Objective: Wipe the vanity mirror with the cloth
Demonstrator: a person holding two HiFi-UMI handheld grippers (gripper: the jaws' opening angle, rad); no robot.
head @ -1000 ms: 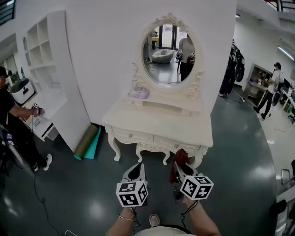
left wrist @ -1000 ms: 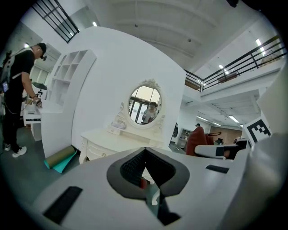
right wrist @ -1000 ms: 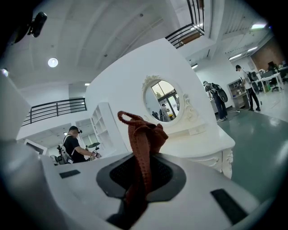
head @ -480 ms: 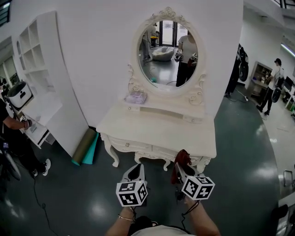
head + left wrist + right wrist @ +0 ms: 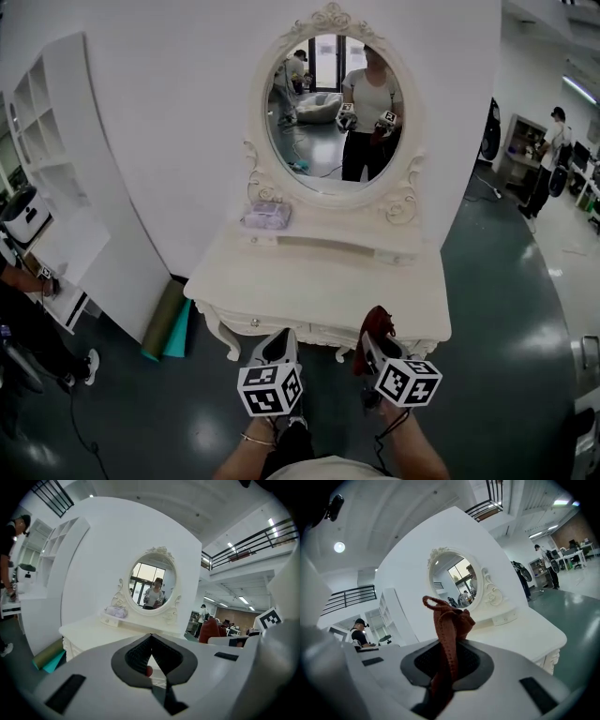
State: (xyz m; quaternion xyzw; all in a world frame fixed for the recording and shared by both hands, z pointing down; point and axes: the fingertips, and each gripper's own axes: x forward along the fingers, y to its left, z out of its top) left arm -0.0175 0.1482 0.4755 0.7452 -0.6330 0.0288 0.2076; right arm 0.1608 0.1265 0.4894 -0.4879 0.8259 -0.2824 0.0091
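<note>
The wiping has not started yet. This looks like the getting-close step, with the cloth ready but the glass out of reach.

The right gripper (image 5: 368, 345) has its jaws pressed together on the cloth (image 5: 448, 620). The cloth is rust red, and it sticks up out of the jaws in a floppy bunch with a little loop on top. From the head view it hangs over the near edge of the white surface (image 5: 319, 277), well apart from the glass.

The left gripper (image 5: 151, 644) has its jaws pressed together too, but nothing is between them. It sits just left of the right one, low and near the person.

The vanity mirror (image 5: 333, 117) is an oval in a curly white frame. It stands up at the far side of the surface, against the white wall. A small pale pack (image 5: 265, 216) lies on the little shelf under the mirror's left side.

I think the next move needs the right gripper to go up and far forward, over the surface, until the cloth touches the glass. The cloth is bunched up, so it should be pushed on softly — flat enough to rub, not just poke. The jaws need to hold tight so the cloth does not slip out. The left gripper has no job yet and can stay clear of the pack.
</note>
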